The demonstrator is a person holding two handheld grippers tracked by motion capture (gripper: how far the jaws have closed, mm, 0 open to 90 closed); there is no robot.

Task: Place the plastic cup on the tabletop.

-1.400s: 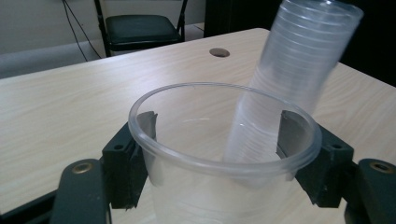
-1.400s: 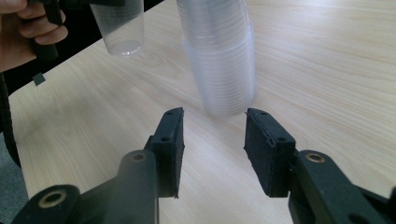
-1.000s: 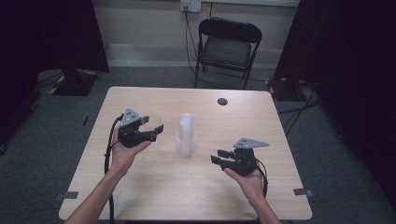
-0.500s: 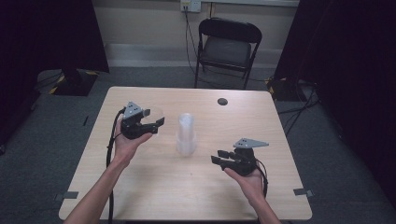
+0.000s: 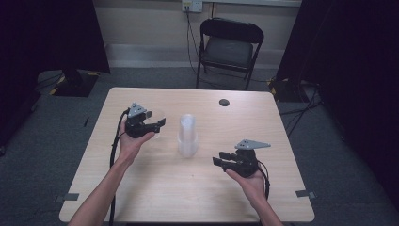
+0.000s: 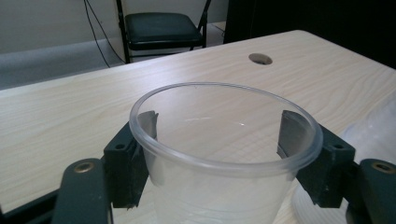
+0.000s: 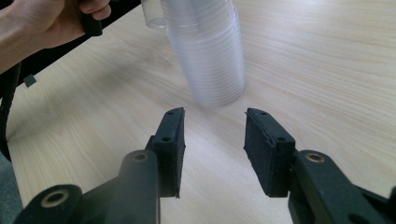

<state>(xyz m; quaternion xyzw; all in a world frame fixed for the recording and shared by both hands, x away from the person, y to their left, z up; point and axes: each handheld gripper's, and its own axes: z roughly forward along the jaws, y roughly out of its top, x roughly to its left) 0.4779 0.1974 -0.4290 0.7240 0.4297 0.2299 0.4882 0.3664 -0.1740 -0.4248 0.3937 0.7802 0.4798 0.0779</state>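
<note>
Holding a single clear plastic cup [image 6: 219,154] between its two black jaws, the left gripper [image 5: 149,123] sits at the left of the pale wood-grain table [image 5: 141,188], just left of the tall stack of clear plastic cups [image 5: 187,135]. In the left gripper view the jaws press the cup's wall from opposite sides just under the rim, and the cup stands upright with its mouth open to the camera; that grip probably keeps the thin wall from buckling while leaving the mouth free. Whether its base rests on the table or hangs just above it cannot be told. The cup is apart from the stack, which suggests that cups are being taken from it one at a time and set out on the table.

The right gripper [image 5: 225,157] lies nearer, at the right, resting in an upturned hand [image 5: 249,181]. Its jaws are spread and hold nothing; they point toward the foot of the stack, likely waiting to steady it.

A small round dark hole [image 5: 224,102] marks the table's far side, otherwise bare. Beyond stands a black folding chair [image 5: 228,49] on grey carpet, with a pale wall, a socket and hanging cables behind it, and dark curtains on both sides.
</note>
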